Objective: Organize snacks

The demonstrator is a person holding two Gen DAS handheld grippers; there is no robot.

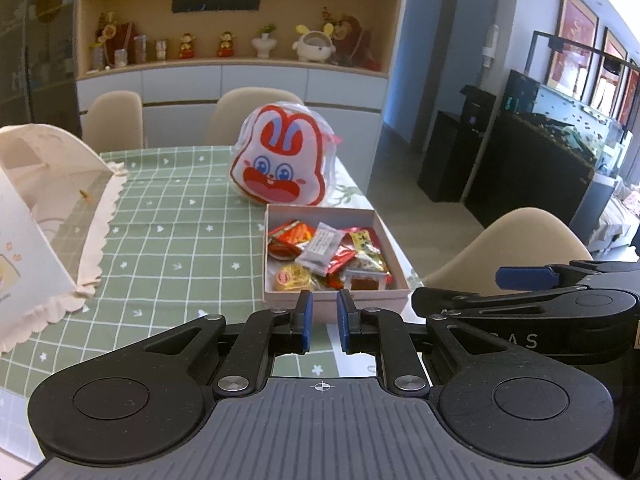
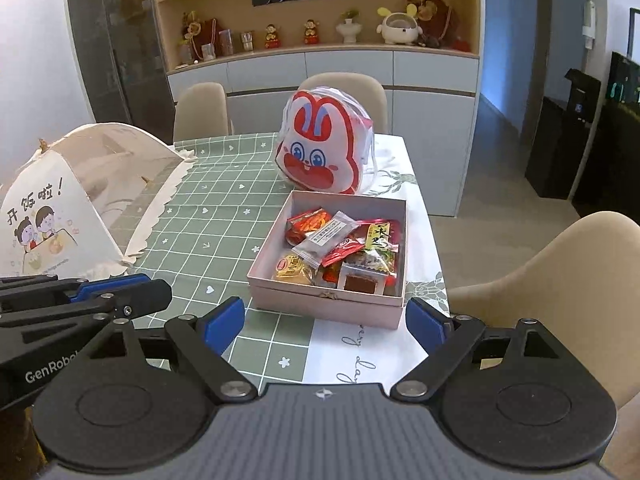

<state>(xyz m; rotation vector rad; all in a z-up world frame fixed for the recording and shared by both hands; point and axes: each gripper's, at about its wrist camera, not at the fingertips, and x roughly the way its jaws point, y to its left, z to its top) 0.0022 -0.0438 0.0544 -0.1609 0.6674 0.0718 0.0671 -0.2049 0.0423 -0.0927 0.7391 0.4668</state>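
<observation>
Right wrist view shows the green checked tablecloth [image 2: 208, 216] stretching ahead-left of the right gripper [image 2: 325, 322], whose jaws stand wide and empty. Far left sits a food cover [image 2: 80, 200], its printed cartoon panel readable only here. Behind the box leans a rabbit bag [image 2: 322, 152]. Straight ahead, near the table's right edge, the pink box [image 2: 324, 306] holds snack packets [image 2: 340, 246]. Left wrist view: left gripper [image 1: 322, 322], narrow gap, nothing held, just short of the box's near wall.
</observation>
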